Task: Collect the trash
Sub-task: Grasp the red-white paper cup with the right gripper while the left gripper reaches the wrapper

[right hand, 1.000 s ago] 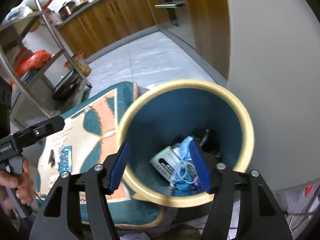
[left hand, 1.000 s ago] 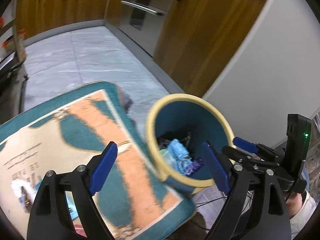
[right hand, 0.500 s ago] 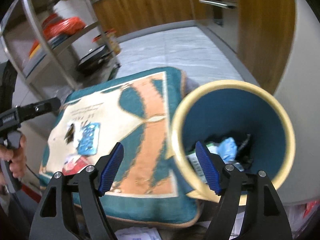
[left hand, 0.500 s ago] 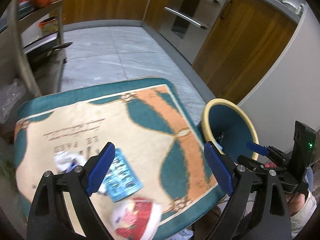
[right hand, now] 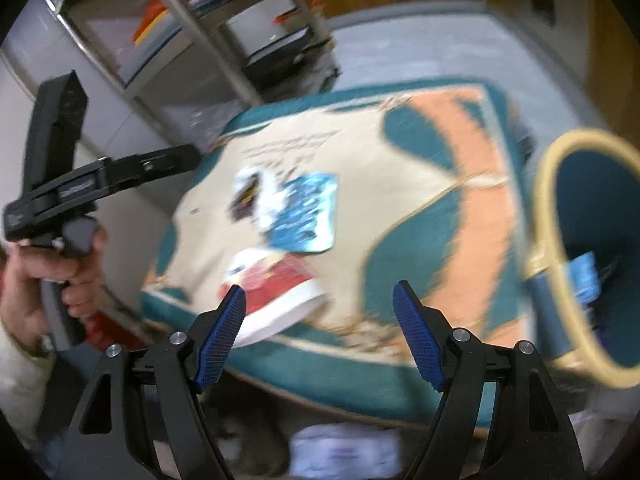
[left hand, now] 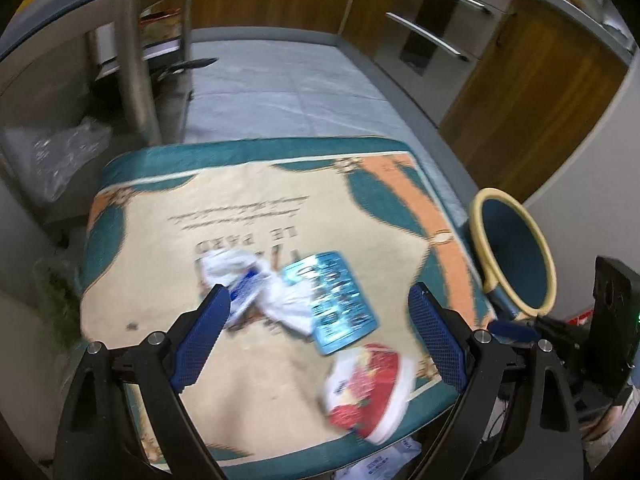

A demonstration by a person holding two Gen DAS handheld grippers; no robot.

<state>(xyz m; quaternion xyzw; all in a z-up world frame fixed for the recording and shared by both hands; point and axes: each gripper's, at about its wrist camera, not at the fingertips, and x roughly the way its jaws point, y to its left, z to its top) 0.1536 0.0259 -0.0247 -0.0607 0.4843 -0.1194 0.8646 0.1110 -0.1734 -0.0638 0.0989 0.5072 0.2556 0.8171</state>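
cloth: cream middle, teal border, orange band, dark lettering
bin: teal inside, pale yellow rim
packet: light blue, dark print
wrapper: red and white
crumpled bag: white, blue patch
finger pads: blue

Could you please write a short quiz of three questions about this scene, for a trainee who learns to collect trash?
1. True or false: the left gripper is clamped on the white crumpled wrapper.
2. Which piece of trash lies nearest the front edge of the cushion? A) the blue packet B) the red and white packet C) the white crumpled wrapper
3. Fill in: beside the cushion stands the ____, which has a yellow rim and a blue inside.

Key
1. False: its jaws are open and hold nothing.
2. B
3. bin; the right wrist view shows trash already in it.

The right gripper is open too; its jaws have just been opening, nothing between them.
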